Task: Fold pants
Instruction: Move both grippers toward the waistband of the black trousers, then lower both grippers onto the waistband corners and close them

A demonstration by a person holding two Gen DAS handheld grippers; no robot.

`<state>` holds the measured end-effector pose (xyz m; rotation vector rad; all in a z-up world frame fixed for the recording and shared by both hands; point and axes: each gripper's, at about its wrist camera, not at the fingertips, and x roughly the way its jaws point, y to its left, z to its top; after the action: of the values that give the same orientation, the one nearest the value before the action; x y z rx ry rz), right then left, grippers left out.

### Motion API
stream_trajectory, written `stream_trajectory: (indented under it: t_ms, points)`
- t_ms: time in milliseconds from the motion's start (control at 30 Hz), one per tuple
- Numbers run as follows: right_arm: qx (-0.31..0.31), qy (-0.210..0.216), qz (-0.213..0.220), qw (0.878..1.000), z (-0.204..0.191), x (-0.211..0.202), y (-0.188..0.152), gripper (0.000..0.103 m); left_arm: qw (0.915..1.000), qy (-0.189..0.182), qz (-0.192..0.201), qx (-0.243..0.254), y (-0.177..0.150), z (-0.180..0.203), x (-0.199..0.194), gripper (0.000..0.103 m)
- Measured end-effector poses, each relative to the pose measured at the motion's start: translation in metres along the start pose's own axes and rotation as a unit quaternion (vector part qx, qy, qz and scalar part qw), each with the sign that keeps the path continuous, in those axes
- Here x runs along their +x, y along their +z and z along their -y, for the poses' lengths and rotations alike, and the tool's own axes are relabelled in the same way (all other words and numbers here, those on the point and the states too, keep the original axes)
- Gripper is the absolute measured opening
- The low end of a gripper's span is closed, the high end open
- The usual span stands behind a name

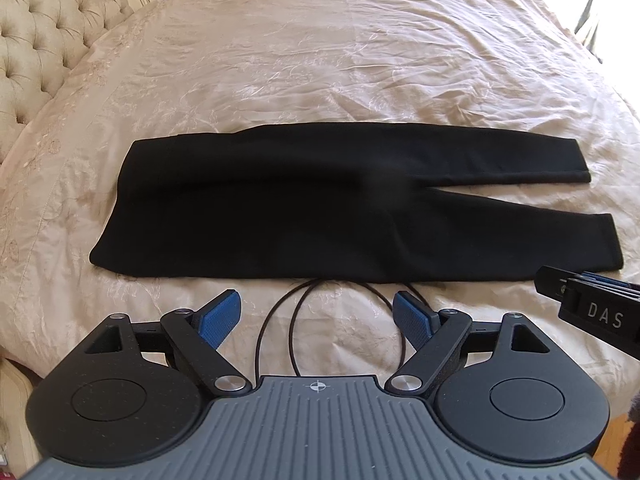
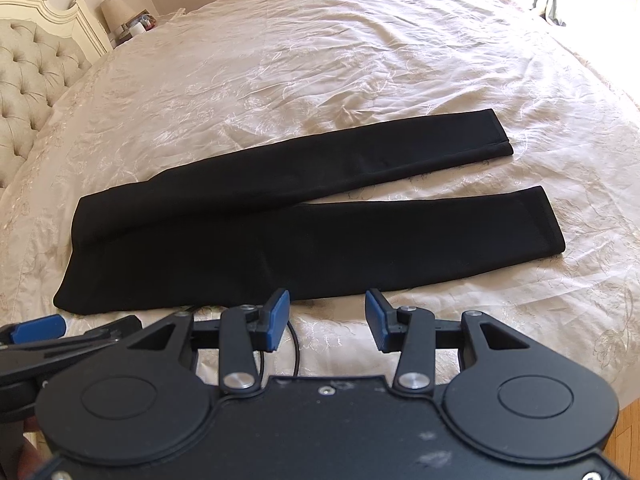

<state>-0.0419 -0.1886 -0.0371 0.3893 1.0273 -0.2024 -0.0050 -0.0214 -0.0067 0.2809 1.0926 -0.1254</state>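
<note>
Bed [image 1: 320, 60], cream cover: pants [image 1: 280, 208] flat, legs apart, unfolded, no fold started; left hand-held gripper [image 1: 318, 320] and right hand-held gripper [image 2: 328, 318] both spread, empty, just short of near edge.

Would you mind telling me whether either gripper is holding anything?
Nothing is held: the left gripper and right gripper are open, short of the black fabric pants.

Pants [image 1: 280, 208] flat on bed [image 1: 320, 60]; waist left, legs right.
</note>
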Motion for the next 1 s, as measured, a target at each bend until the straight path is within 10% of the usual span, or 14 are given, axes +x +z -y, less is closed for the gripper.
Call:
stream_trajectory:
  t_ms: [1000]
  points:
    - [0.066, -0.067, -0.085, 0.992, -0.048, 0.085, 0.033, 0.045, 0.9954, -0.057, -0.071, 0.028, 0.059, -0.059, 0.094, 0.083]
